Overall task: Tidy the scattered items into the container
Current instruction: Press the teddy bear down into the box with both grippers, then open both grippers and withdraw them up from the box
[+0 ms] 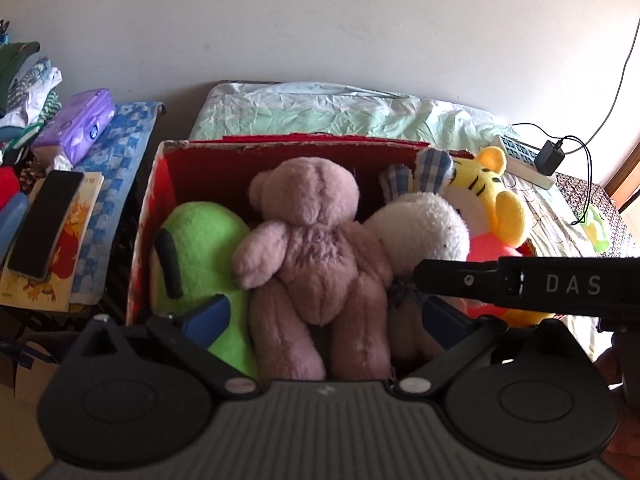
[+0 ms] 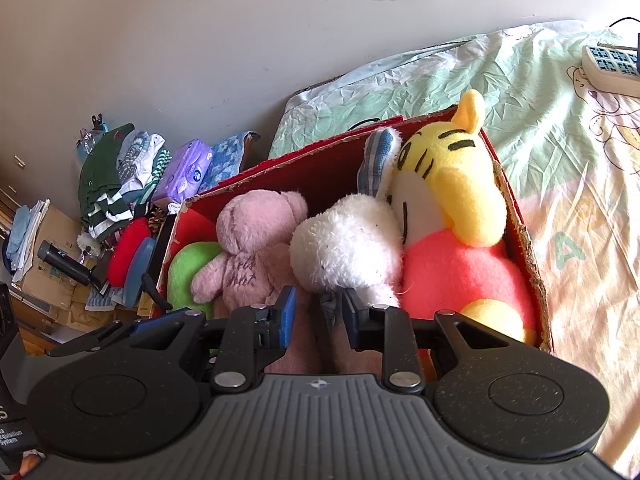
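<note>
White wall backs a bed covered with a pale green and cream printed sheet. A red cardboard box stands on the bed at its head end, near the left edge of the mattress, its top open.

Four soft toys fill the box. A green plush lies against the left wall of the box. A pink teddy bear sits beside it, back toward the left wrist camera, touching the green plush. A white plush rabbit with checked ears rests between the bear and a yellow tiger toy, which leans against the right wall of the box; its head rises above the rim.

The left gripper is spread wide, the blue pads standing on either side of the bear's legs, with no pad pressing the fabric. The right gripper is partly released, a narrow gap between its blue pads, positioned over the near edge of the box just in front of the rabbit. Whether a pad touches the rabbit cannot be determined.

A side table left of the bed carries a purple tissue pack, a phone on a book, and folded clothes. A power strip lies on the far right part of the bed.
</note>
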{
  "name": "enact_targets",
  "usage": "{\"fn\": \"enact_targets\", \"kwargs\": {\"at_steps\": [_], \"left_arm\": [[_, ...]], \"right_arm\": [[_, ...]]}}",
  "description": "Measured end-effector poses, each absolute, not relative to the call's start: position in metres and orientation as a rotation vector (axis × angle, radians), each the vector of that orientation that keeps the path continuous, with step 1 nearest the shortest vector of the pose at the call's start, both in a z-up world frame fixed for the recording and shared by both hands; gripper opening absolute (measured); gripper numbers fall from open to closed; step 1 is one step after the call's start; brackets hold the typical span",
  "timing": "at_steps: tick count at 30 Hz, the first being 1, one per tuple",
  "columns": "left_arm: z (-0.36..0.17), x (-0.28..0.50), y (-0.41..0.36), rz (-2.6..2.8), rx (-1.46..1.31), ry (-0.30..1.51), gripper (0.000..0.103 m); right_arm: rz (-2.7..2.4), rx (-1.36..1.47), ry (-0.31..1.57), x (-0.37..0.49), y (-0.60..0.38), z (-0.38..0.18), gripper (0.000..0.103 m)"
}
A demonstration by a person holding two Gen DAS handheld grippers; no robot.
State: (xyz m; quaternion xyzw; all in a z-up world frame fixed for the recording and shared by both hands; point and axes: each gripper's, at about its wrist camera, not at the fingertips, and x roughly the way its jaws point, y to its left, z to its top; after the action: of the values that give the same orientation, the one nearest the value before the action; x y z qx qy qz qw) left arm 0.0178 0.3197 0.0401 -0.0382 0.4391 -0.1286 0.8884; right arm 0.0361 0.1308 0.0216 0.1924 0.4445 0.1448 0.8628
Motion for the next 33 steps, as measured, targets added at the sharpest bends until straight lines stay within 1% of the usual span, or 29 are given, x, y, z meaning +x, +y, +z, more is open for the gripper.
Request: {"fn": "enact_targets", "kwargs": {"at_steps": [19,23,29,33], "left_arm": [[0.036,0.014,0.311,-0.247,-0.028,0.912,0.102],[0.040,0.009,0.315,-0.247,-0.075,0.912,0.102],[0.052,-0.009,0.315,-0.186,-0.073,0.878,0.102],[0.065,-0.019,0.299,-0.117,-0.046,0.856,0.102]], "right_arm": [[0.294,0.392,0.927,0.027,0.122,0.026,0.028],[0.300,0.408,0.925,0.026,0.114,0.026,0.028],[0.300,0.366,0.910,0.019,0.105,0.037,0.028],[0.284,0.318,0.861,0.011,0.090,0.052,0.035]]}}
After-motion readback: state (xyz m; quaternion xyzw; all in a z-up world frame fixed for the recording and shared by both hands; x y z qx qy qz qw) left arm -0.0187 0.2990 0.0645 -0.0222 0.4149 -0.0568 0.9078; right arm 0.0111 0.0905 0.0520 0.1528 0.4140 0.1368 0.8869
